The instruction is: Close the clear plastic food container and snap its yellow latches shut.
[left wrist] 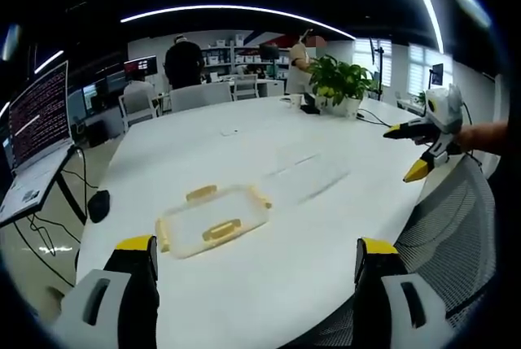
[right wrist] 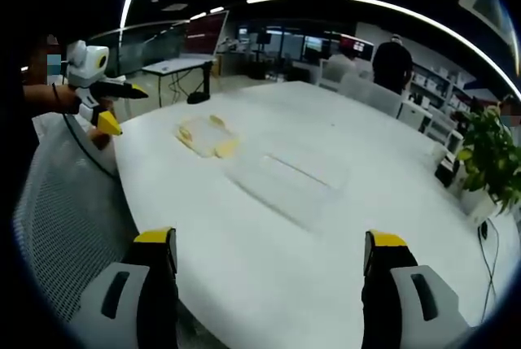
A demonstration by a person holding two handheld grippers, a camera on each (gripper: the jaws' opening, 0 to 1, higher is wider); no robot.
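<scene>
Two pieces lie apart on the white surface [left wrist: 244, 284] in my left gripper view: the lid [left wrist: 213, 220] with its yellow latches [left wrist: 221, 230] sits toward the near edge, and the clear container base [left wrist: 305, 172] rests just beyond it, closer to the middle, the two not touching. My left claw [left wrist: 256, 259] hangs above the near edge with its jaws spread wide, gripping nothing. My right claw [left wrist: 411, 152] comes in from the right over a mesh chair back [left wrist: 452, 235], its yellow-tipped jaws parted and empty. A potted plant [left wrist: 342, 82] stands at the far edge, and a laptop [left wrist: 37, 117] sits off the left edge of the surface.

From my right gripper view, the clear base [right wrist: 285, 174] lies near the middle of the surface [right wrist: 269, 268], with the yellow-latched lid [right wrist: 207, 135] beyond it toward the far left edge. My right claw [right wrist: 269, 259] is held wide apart over the near edge, holding nothing. My left claw [right wrist: 114, 109] shows at the left, off the edge, jaws parted. Leaves of the plant [right wrist: 488, 158] reach in at the right edge.
</scene>
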